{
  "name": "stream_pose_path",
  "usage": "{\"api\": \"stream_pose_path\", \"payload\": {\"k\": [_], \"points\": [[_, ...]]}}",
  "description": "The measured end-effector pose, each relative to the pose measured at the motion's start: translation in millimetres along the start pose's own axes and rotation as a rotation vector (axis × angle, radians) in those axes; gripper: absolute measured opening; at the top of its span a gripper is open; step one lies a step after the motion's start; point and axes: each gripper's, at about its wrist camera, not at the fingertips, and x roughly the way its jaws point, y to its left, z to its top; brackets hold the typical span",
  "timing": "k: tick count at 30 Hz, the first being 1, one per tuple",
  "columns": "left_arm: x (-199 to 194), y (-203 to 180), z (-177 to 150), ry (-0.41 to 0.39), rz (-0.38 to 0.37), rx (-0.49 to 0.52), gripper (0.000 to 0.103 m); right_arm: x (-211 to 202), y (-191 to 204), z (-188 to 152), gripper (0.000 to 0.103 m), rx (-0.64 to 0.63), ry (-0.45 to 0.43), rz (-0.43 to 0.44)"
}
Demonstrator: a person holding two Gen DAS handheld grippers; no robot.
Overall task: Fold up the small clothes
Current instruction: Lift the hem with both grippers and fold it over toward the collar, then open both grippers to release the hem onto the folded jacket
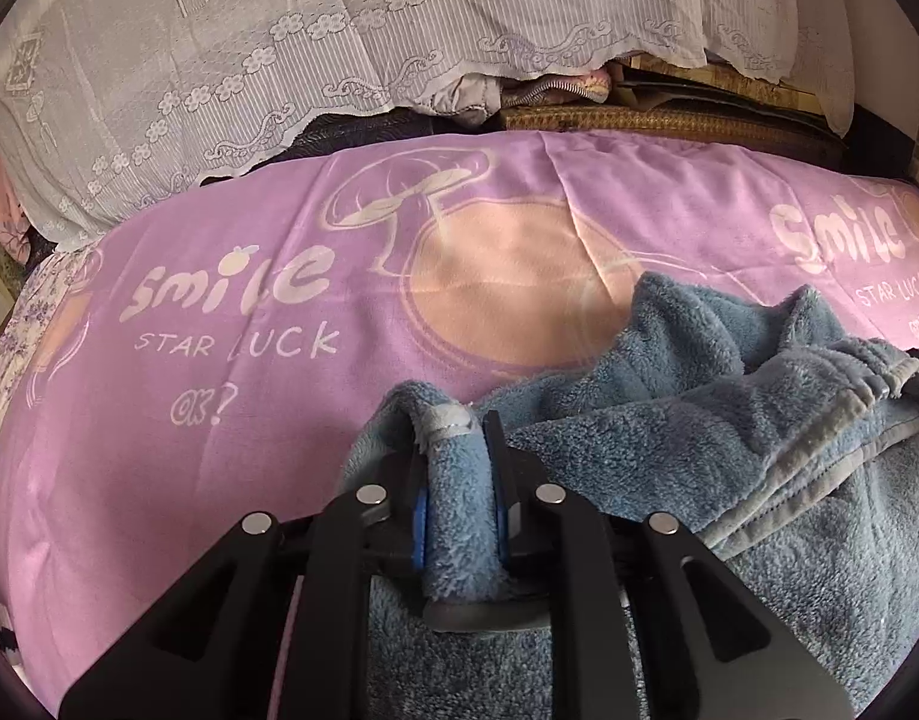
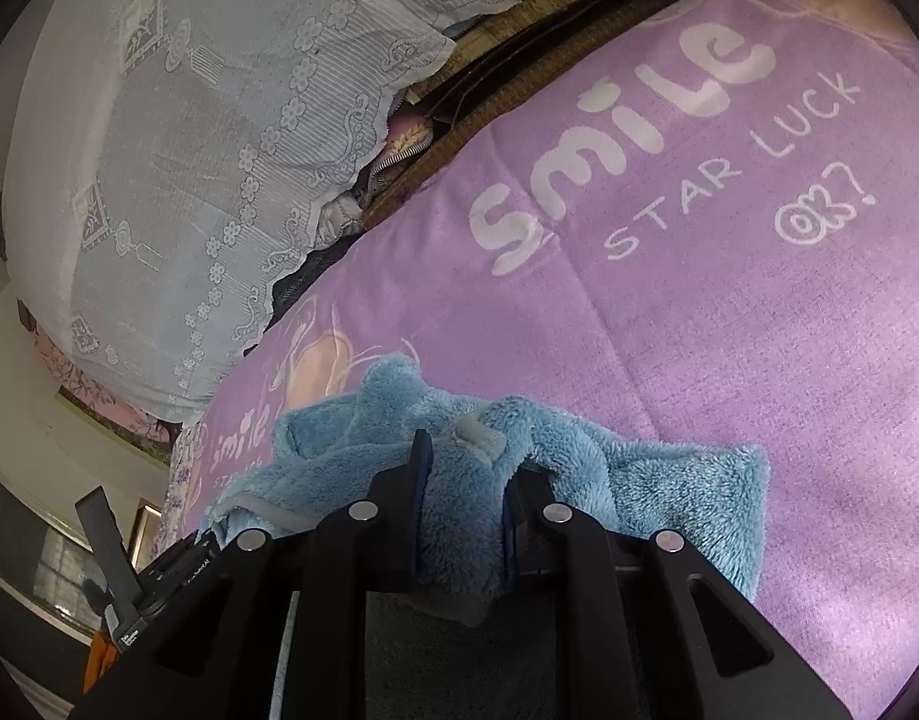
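Observation:
A fluffy blue garment [image 1: 699,384] with grey trim lies bunched on the purple bed sheet [image 1: 219,420], at the lower right of the left wrist view. My left gripper [image 1: 456,438] is shut on a trimmed edge of it, fleece filling the space between the black fingers. In the right wrist view the same blue garment [image 2: 669,480] spreads from the centre to the right. My right gripper [image 2: 465,462] is shut on another edge fold with a grey tab. The left gripper's body [image 2: 153,582] shows at the lower left there.
The purple sheet [image 2: 699,300] carries white "smile STAR LUCK" print. A white lace cover [image 1: 279,60] drapes over a pile behind the bed, with folded fabrics and a woven mat [image 1: 639,117] at the far edge. A window [image 2: 33,546] is at lower left.

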Motion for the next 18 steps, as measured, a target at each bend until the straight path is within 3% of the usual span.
{"api": "stream_pose_path", "payload": {"k": [2,4,6,8,9,11,12,16,18], "points": [[-1,-2,-1,-0.006,0.003,0.007,0.016,-1,-1,1,0.022,0.011,-0.003,0.021],[-3,1,-1,-0.006,-0.016,-0.003,0.017,-6,3,1,0.033,0.013,-0.015,0.056],[-10,11,1,-0.005,-0.072,-0.041,0.021,-17,10,1,0.058,0.001,-0.046,0.083],[-21,23,3,-0.017,-0.143,-0.090,0.032,-31,21,0,0.072,-0.036,-0.101,0.081],[-27,28,4,-0.029,-0.174,-0.111,0.035,-38,26,0,0.073,-0.060,-0.126,0.084],[-37,33,5,-0.053,-0.214,-0.132,0.051,-49,34,1,0.074,-0.092,-0.168,0.080],[-42,33,6,-0.064,-0.220,-0.131,0.053,-53,36,1,0.074,-0.104,-0.187,0.060],[-62,26,6,-0.150,-0.145,-0.098,0.071,-57,42,-2,0.074,-0.143,-0.202,-0.020],[-73,27,6,-0.183,-0.151,-0.099,0.073,-53,52,-7,0.072,-0.183,-0.173,-0.020]]}}
